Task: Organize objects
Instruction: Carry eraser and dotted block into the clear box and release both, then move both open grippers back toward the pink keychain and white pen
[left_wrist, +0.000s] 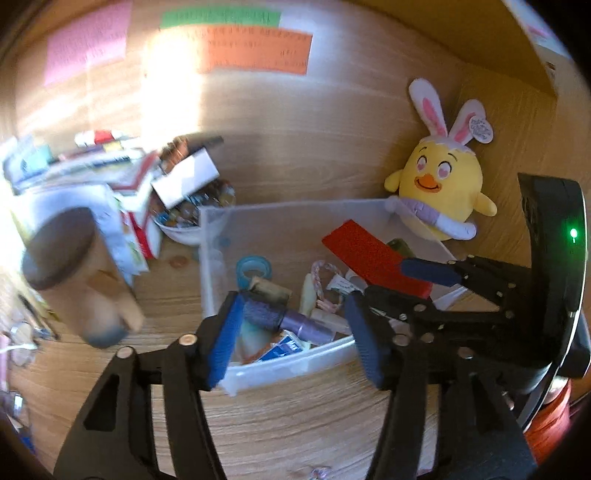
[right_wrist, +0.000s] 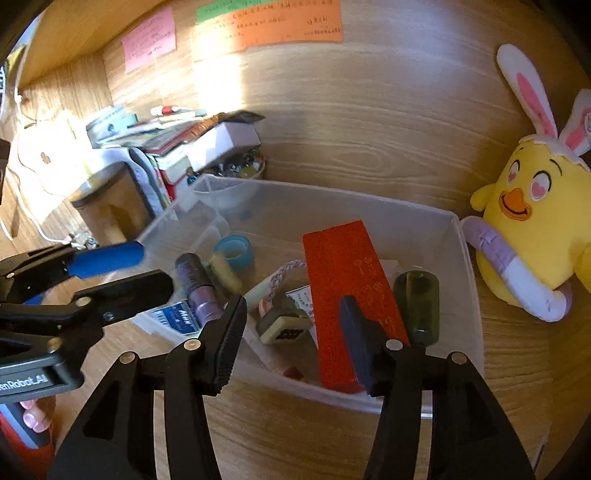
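Observation:
A clear plastic bin (left_wrist: 280, 363) (right_wrist: 436, 218) stands on the wooden desk. It holds a red box (left_wrist: 373, 254) (right_wrist: 351, 284), a purple tube (left_wrist: 306, 325) (right_wrist: 199, 284), a blue tape roll (left_wrist: 253, 267) (right_wrist: 234, 253), a green bottle (right_wrist: 417, 302), a stamp (right_wrist: 282, 326) and small packets. My left gripper (left_wrist: 291, 336) is open and empty over the bin's near left part; it also shows in the right wrist view (right_wrist: 147, 269). My right gripper (right_wrist: 291, 338) is open, its right pad against the red box's near end; it also shows in the left wrist view (left_wrist: 406, 284).
A yellow chick plush with rabbit ears (left_wrist: 441, 188) (right_wrist: 524, 225) sits right of the bin. A stack of books and boxes (left_wrist: 110, 173) (right_wrist: 173, 140), a bowl of small items (left_wrist: 192, 214) and a brown canister (left_wrist: 74, 273) (right_wrist: 110, 203) stand to the left. Coloured notes hang on the back wall.

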